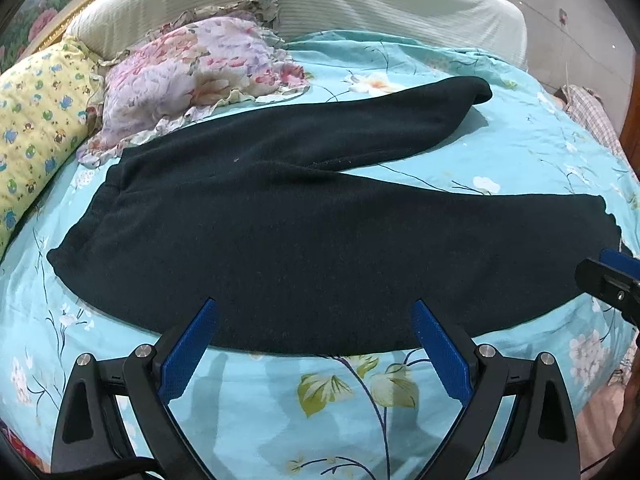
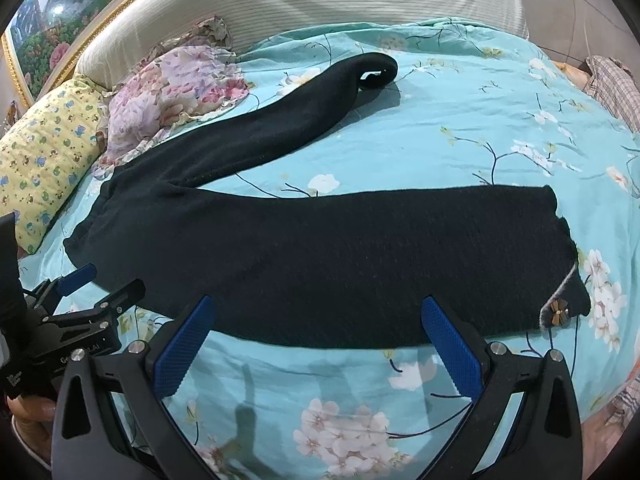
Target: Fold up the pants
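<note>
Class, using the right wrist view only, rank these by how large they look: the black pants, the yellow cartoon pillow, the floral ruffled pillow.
1. Black pants, clearly largest.
2-3. Floral ruffled pillow and yellow cartoon pillow look alike in size; fisheye distortion and the frame edge make ranking them unsure.

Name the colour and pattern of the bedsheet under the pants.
Light turquoise bedsheet with white blossoms and dark branches, clearest in the right wrist view.

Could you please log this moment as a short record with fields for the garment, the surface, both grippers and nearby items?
garment: dark pants, spread flat and unfolded, legs splayed in a V
surface: turquoise floral bedsheet
left gripper: open, at the near edge of the pants, holding nothing
right gripper: open, at the near edge of the pants, holding nothing
nearby: floral pillow and yellow pillow beyond the waistband
fold progress: not started
</note>
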